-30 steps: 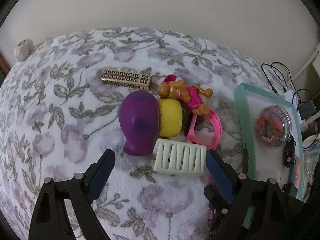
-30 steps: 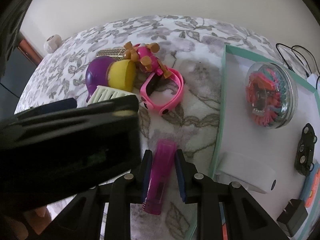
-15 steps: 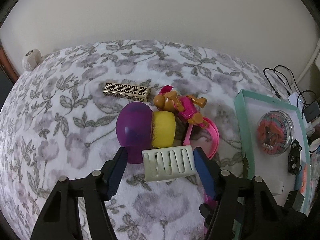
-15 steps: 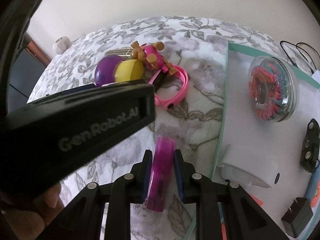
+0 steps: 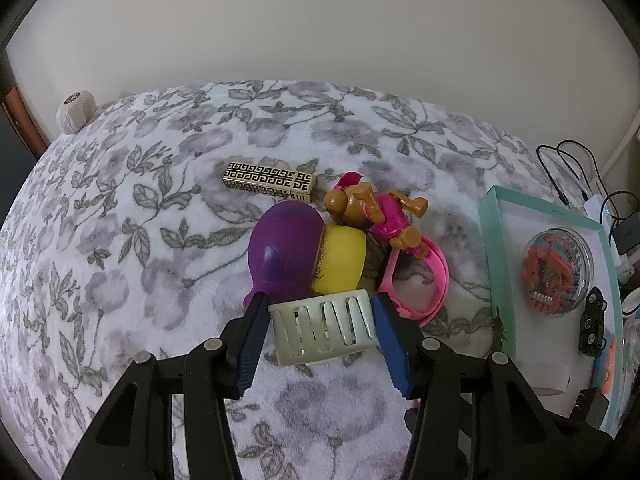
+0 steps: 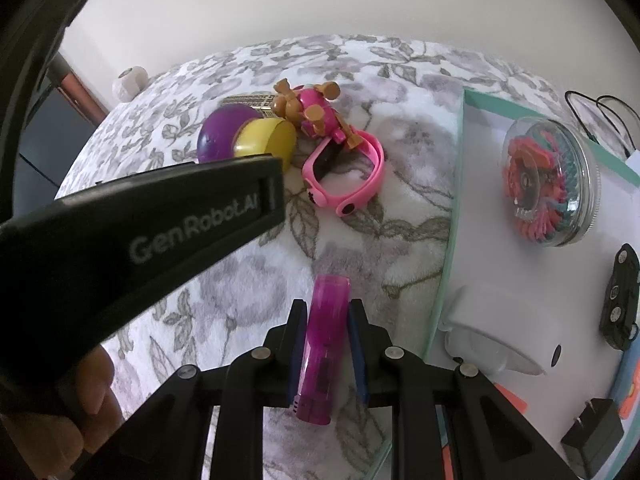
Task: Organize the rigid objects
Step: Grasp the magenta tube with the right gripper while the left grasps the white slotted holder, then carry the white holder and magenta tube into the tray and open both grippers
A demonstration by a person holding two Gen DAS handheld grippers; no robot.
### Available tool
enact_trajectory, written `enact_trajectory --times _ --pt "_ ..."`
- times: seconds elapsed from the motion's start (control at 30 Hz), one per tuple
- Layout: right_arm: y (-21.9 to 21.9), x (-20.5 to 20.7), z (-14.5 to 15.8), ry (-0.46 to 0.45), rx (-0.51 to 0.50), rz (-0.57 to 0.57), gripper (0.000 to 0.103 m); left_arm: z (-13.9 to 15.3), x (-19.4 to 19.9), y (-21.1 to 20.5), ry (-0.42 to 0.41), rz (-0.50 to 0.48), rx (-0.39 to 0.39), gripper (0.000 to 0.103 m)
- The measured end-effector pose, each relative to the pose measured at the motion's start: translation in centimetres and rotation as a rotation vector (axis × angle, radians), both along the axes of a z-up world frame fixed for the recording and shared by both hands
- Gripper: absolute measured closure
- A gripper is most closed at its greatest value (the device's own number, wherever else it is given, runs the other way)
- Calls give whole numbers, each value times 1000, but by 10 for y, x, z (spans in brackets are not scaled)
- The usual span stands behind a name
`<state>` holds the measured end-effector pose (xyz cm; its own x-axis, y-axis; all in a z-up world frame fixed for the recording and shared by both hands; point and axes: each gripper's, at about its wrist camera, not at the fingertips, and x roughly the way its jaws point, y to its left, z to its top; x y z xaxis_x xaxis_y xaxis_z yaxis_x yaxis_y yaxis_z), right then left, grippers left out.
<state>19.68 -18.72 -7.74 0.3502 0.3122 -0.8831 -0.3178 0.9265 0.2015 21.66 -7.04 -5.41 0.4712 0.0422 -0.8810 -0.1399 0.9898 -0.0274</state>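
A: What was on the far left?

B: Floral blanket (image 5: 120, 240), a small round pale thing (image 5: 76, 111) at its far-left edge. Toward the middle, a gold patterned box (image 5: 269, 181) lay far, and a purple-and-yellow toy (image 5: 304, 254) sat just near of it.

A: Your left gripper?

B: My left gripper (image 5: 320, 332) had just been closing, with the white slotted clip (image 5: 325, 331) between its jaws. The left pad looked to be touching the clip's end; the right one sat just beside the other end. Could not tell if it was truly clamped. The clip lay near of the purple toy.

A: Further right?

B: A brown-and-pink figure (image 5: 374, 212) rested on a pink strap (image 5: 416, 280). My right gripper (image 6: 327, 350) was clenched on a magenta lighter (image 6: 324, 344), pads pressed to both its sides, above the blanket just left of the teal tray (image 6: 452, 216).

A: In the tray?

B: A clear round case (image 6: 550, 184) of coloured clips far, a white device (image 6: 500, 332) near, and a black piece (image 6: 619, 296) to the right.
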Motion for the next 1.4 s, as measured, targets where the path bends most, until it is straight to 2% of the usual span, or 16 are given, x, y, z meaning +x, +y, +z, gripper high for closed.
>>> enact_trajectory --times 0.4,0.7,0.97,1.07,1.23,1.4 --pt "-12 -2 4 16 85 -26 82 8 -4 -1 -8 38 -36 48" --pt "-32 -3 24 -18 153 -39 82 21 -6 -1 -33 70 -67 48" --pt "-52 -8 54 -91 193 -77 82 54 -13 -4 -120 76 -88 48" --pt "-57 -13 69 -134 200 -85 82 70 -16 -8 -164 65 -118 48" --pt "-63 -18 91 -207 189 -117 82 96 -24 -21 -240 37 -131 48" --pt "-86 -24 101 -259 177 -165 82 109 -30 -31 -280 7 -156 48"
